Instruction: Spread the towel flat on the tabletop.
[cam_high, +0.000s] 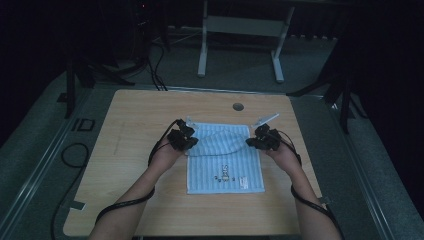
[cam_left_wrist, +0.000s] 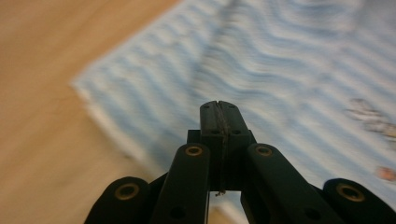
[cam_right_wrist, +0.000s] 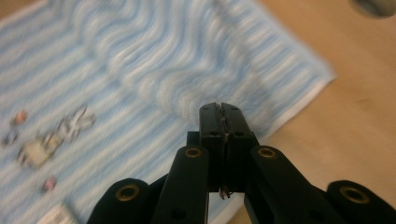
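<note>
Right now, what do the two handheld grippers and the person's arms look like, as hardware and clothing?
Both the left gripper and the right gripper are black, with linkage arms pinned by brass-coloured rivets and two flat black fingers. A pale grey plate sits on the right gripper. A black cable trails from each along the forearm. No sleeves reach the forearms.

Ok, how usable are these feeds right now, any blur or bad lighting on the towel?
High view: dim, surroundings nearly black, but the striped towel and wooden table read clearly. Left gripper view: the left gripper is sharp, the towel and table behind are smeared. Right gripper view: the right gripper is crisp, towel stripes and its printed figure are soft.
</note>
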